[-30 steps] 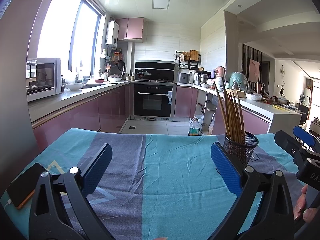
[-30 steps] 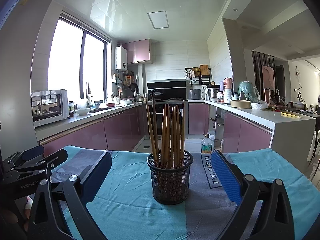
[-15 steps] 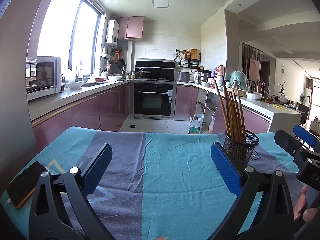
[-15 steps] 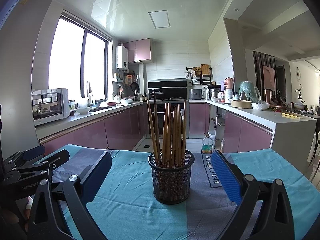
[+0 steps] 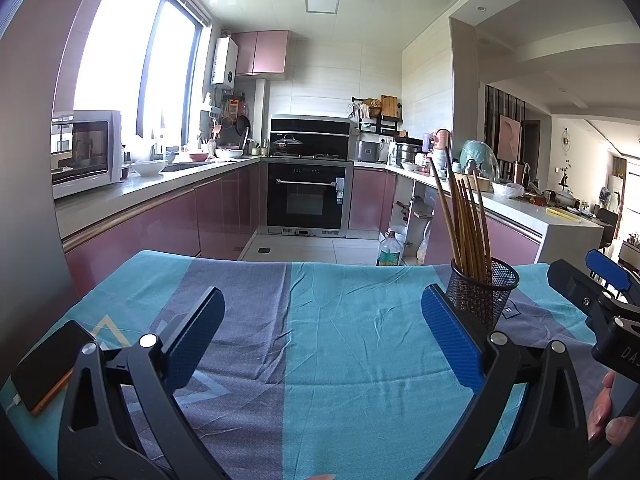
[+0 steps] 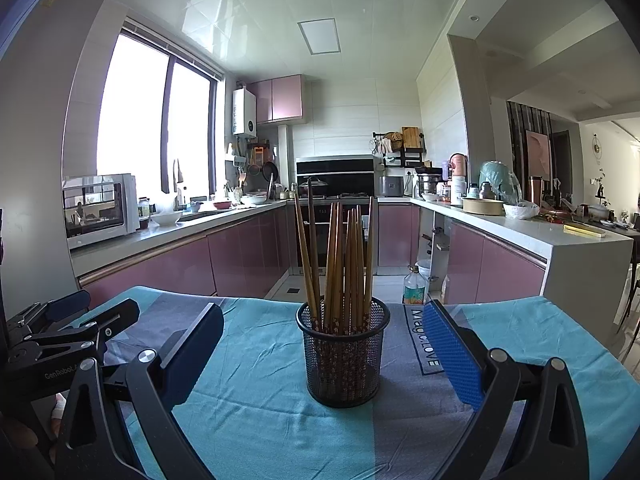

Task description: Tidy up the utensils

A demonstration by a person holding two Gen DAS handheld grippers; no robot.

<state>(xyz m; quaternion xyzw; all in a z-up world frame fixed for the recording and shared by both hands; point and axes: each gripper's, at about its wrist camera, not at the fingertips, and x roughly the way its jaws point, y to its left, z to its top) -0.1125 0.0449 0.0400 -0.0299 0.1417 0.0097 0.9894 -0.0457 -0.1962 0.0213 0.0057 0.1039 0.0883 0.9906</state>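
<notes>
A black mesh holder stands upright on the blue and grey tablecloth, filled with several brown chopsticks. It sits straight ahead of my right gripper, which is open with nothing between its blue pads. In the left wrist view the same holder with its chopsticks is to the right, just beyond the right finger. My left gripper is open and empty over bare cloth. Each gripper shows at the edge of the other's view.
A phone lies on the cloth at the near left edge. Beyond the table's far edge is a kitchen with pink cabinets, an oven and a microwave. A person's fingers show at the lower right.
Both views have shifted very slightly; the holder sits a touch further right in the right wrist view. Nothing was taken hold of or let go.
</notes>
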